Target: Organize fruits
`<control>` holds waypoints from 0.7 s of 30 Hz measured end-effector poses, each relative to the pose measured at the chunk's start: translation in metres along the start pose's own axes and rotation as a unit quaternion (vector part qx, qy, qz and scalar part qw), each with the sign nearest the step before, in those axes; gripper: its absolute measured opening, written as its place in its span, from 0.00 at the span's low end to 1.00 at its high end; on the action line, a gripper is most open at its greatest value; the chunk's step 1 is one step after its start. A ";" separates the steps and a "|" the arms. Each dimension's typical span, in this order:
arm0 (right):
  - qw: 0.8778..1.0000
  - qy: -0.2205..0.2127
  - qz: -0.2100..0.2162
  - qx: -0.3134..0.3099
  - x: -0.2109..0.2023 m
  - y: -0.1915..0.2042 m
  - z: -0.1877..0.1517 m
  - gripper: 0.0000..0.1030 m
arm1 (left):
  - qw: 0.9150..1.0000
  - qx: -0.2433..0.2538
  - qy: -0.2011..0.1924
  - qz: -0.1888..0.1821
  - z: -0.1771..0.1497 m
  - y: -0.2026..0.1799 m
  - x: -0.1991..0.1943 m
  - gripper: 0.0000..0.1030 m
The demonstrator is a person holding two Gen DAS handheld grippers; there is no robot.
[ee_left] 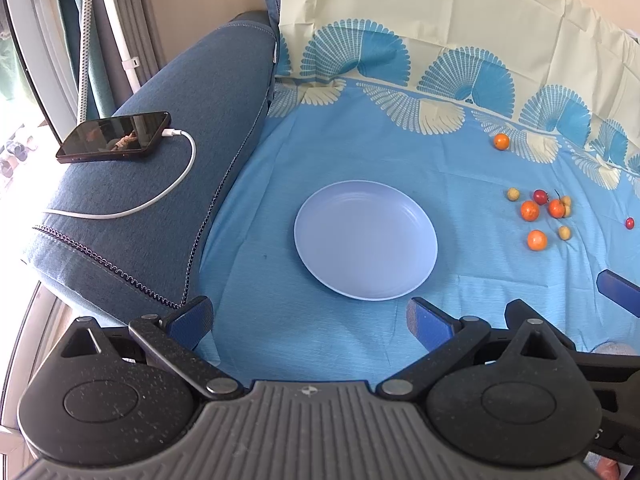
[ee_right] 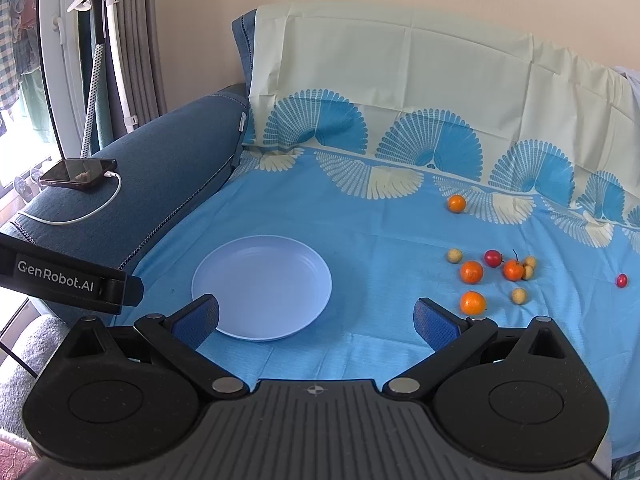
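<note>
Blue-padded right claw [ee_right: 316,320] spread wide, holding nothing; left claw [ee_left: 310,324] likewise wide and empty. Pale lilac plate [ee_right: 320,296] at 11 o'clock from the right claw, bare, flat on the blue sheet [ee_right: 360,352]. Nearest tangerine [ee_right: 473,303] at 2 o'clock, well apart from the plate. Round fruit, no long axis to speak of. Judgement: come down from above, straddle its widest part, close gently; it may roll on soft cloth.

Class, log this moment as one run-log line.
left claw: open, holding nothing | right claw: open, holding nothing | plate: bare | fruits: on cloth
</note>
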State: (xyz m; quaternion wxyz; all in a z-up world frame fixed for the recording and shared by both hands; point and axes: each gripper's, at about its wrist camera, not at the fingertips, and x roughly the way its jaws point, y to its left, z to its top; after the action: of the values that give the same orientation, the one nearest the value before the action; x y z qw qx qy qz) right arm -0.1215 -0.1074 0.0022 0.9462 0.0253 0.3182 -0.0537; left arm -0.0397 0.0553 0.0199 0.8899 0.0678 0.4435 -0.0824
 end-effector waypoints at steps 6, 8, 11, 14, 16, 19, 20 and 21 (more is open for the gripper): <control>1.000 -0.010 -0.003 0.014 -0.002 -0.008 0.000 1.00 | 1.000 0.001 -0.006 -0.004 0.000 -0.002 -0.003 1.00; 1.000 -0.013 -0.010 0.019 -0.005 -0.011 -0.002 1.00 | 1.000 -0.001 -0.010 -0.011 0.001 -0.004 -0.006 1.00; 0.999 -0.028 -0.021 0.029 -0.010 -0.020 -0.003 1.00 | 1.000 0.003 -0.022 -0.020 0.002 -0.009 -0.011 1.00; 0.998 -0.046 -0.032 0.039 -0.016 -0.028 -0.005 1.00 | 0.999 0.009 -0.031 -0.033 0.003 -0.016 -0.016 1.00; 0.996 -0.060 -0.035 0.049 -0.020 -0.036 -0.008 1.00 | 0.998 0.013 -0.033 -0.045 0.003 -0.022 -0.018 1.00; 0.996 -0.046 -0.038 0.062 -0.020 -0.043 -0.010 1.00 | 0.997 0.016 -0.028 -0.064 0.004 -0.029 -0.019 1.00; 0.996 -0.044 -0.040 0.067 -0.019 -0.046 -0.010 1.00 | 0.997 0.015 -0.026 -0.068 0.004 -0.030 -0.018 1.00; 0.996 -0.042 -0.044 0.070 -0.019 -0.049 -0.011 1.00 | 0.997 0.016 -0.024 -0.070 0.005 -0.032 -0.017 1.00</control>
State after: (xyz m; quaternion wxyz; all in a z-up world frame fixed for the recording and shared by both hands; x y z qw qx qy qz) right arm -0.1487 -0.1534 0.0042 0.9513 0.0750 0.2748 -0.1179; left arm -0.0526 0.0244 0.0352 0.8911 0.0484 0.4244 -0.1532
